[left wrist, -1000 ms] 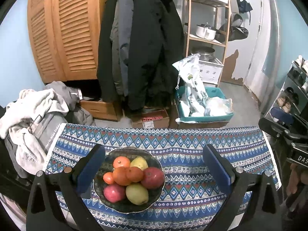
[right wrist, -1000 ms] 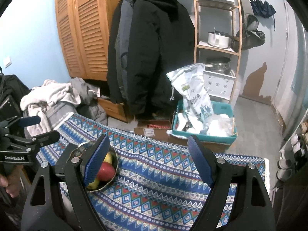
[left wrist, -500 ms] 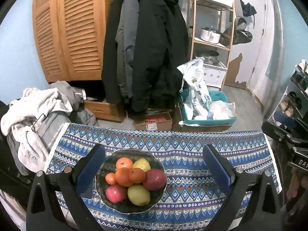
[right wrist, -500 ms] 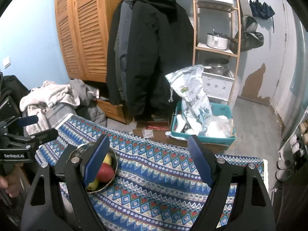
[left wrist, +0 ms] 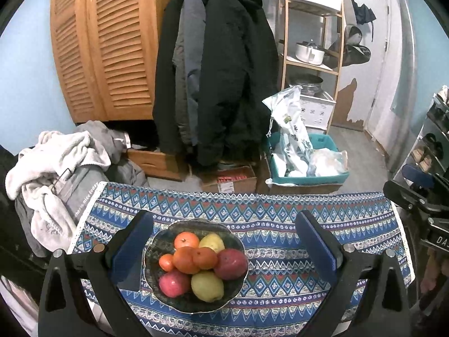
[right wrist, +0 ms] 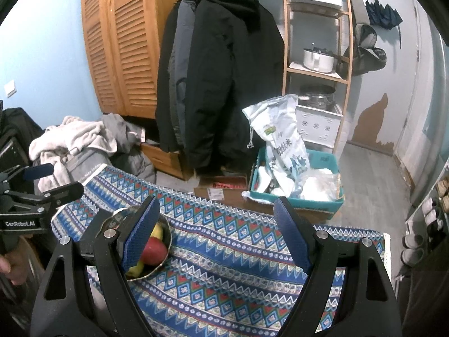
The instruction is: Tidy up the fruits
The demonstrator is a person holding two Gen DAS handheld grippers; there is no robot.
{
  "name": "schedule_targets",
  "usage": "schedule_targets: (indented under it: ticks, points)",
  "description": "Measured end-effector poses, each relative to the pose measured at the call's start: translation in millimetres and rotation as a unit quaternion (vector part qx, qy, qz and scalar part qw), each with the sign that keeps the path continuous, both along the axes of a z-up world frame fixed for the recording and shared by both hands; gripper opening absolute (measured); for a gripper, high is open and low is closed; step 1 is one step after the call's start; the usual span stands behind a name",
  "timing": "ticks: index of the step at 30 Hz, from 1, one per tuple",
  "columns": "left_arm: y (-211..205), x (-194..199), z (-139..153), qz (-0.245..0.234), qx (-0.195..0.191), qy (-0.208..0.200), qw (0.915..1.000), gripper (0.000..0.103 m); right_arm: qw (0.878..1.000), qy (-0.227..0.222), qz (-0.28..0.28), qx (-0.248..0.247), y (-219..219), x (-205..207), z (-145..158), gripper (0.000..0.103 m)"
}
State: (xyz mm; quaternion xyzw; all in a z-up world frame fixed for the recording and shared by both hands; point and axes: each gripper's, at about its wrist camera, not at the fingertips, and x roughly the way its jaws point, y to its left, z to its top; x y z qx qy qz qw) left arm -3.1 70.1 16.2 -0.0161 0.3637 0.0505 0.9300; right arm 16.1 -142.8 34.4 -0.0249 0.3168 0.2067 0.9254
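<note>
A dark bowl [left wrist: 168, 234] on the patterned tablecloth [left wrist: 266, 216] holds several fruits: oranges [left wrist: 186, 258], two red apples [left wrist: 231, 262] and two yellow-green pears [left wrist: 207, 286]. My left gripper [left wrist: 224, 248] hovers open above the table, its left pad beside the bowl's left rim and nothing between its fingers. My right gripper [right wrist: 217, 236] is open and empty over the cloth to the right of the bowl [right wrist: 167, 233], whose left part its left finger hides. A red apple [right wrist: 153, 251] shows there. The left gripper [right wrist: 47, 181] also shows at the left edge of the right wrist view.
The table's far edge faces a cluttered floor: a teal bin [left wrist: 322, 178] with bags, a cardboard box [left wrist: 230, 182], hanging coats [left wrist: 219, 84], a wooden shelf [left wrist: 311, 56]. A pile of clothes [left wrist: 56, 168] lies off the table's left end. The right gripper's body [left wrist: 421, 196] stands at the cloth's right edge.
The left wrist view has tilted slightly, so the bowl and table sit a little higher in frame. Both grippers stay open and in place.
</note>
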Motion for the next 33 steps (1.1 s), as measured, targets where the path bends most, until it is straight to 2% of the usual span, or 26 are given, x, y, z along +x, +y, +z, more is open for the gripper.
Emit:
schedule_targets:
  ticks: [33]
  points:
    - [1.4, -2.3, 2.0, 0.014, -0.014, -0.001, 0.9998, 0.102, 1.0, 0.0, 0.001, 0.002, 2.2, -1.9, 1.3, 0.082]
